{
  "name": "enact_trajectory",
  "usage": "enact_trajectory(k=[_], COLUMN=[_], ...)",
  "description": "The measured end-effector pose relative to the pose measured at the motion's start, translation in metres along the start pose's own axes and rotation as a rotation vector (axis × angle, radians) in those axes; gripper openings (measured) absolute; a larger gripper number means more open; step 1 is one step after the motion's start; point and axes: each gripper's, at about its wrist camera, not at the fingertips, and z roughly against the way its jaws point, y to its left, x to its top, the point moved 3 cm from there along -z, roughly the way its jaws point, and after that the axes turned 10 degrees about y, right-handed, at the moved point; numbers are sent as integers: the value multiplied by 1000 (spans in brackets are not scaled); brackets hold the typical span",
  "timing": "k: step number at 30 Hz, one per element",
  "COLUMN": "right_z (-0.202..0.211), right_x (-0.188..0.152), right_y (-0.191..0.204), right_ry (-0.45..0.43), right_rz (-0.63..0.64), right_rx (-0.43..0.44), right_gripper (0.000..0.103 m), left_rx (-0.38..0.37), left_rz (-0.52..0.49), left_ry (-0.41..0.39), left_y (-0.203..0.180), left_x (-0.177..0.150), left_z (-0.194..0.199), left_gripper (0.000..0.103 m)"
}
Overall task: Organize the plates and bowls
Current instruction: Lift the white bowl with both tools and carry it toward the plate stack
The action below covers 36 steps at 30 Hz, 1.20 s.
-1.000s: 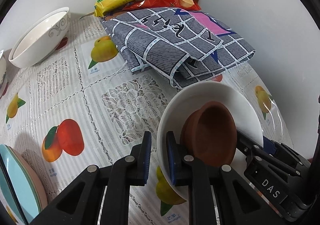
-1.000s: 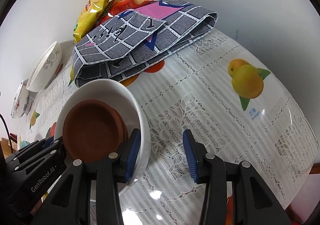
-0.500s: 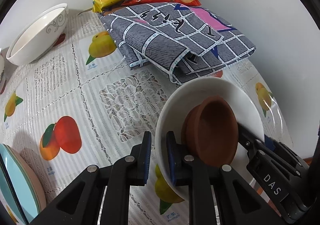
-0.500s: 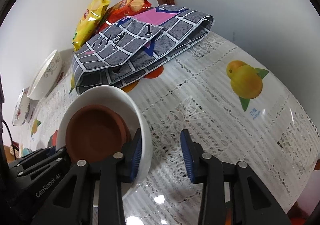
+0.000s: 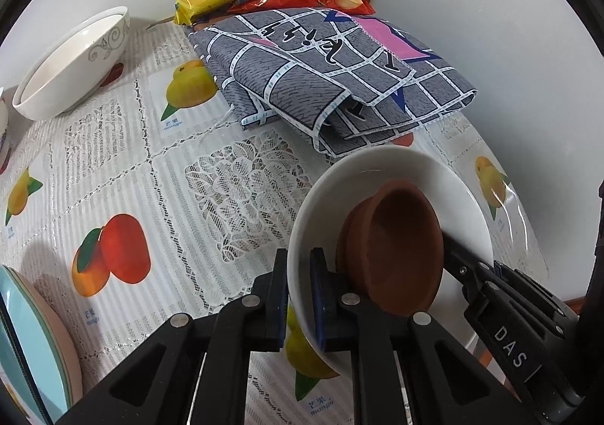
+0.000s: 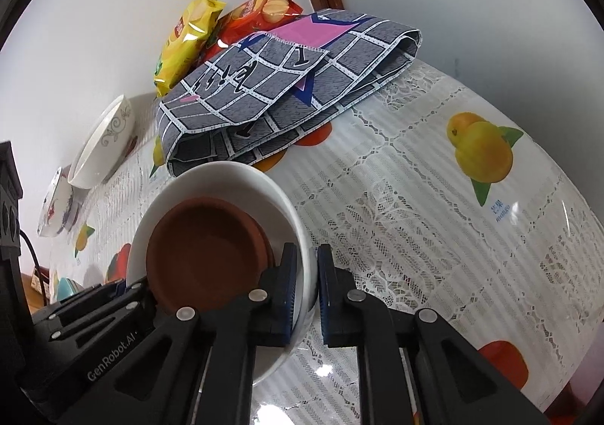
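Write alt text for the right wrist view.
The right gripper is closing its fingers on the rim of a white bowl holding a brown clay dish. Behind them, on the fruit-print tablecloth, lies a folded grey checked cloth.

Your two grippers, each clamped on an opposite edge of the same white bowl.

Your left gripper tilts steeply downward, its blue-padded jaws pinched on the rim of the white bowl with the wall between them. Your right gripper tilts down just as steeply; its jaws are closing on the facing rim, pads against both sides of the wall.
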Motion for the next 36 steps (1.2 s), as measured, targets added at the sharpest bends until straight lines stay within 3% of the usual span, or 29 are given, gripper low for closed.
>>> enact_trajectory(k=[14, 36], right_z=[10, 41], right_x=[-5, -24], right_y=[8, 61], right_ry=[-12, -48], right_rz=[6, 79], right_rx=[6, 59], right_gripper=[10, 10], left_rx=[4, 26], left_rz=[24, 68], left_ry=[-21, -75], left_y=[7, 47], left_x=[-11, -34], left_z=[13, 68], left_gripper=[11, 11])
